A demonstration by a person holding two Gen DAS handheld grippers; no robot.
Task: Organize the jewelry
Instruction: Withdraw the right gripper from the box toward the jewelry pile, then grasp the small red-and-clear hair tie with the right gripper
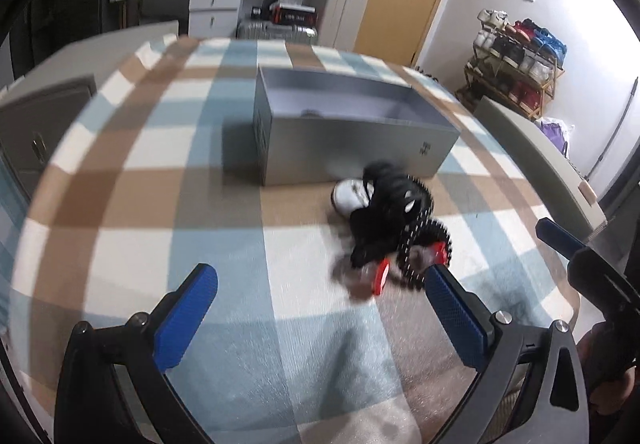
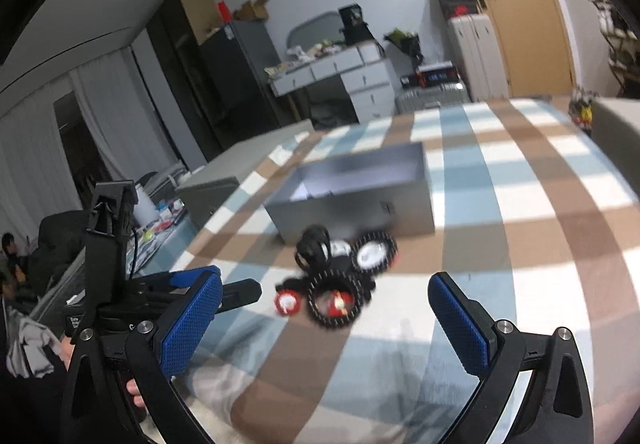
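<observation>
Checked cloth covers the table (image 1: 120, 164), where a tangle of black beaded jewelry (image 1: 394, 232) lies just before the open grey box (image 1: 344, 148). Left hand-held gripper (image 1: 320, 308) and right hand-held gripper (image 2: 326, 316) both gape, empty. Light, floppy strands probably; pinch a bunched loop.

Bright daylit room, motion blur on jewelry pile (image 1: 394, 228), heavy fisheye-warped dark edges.
</observation>
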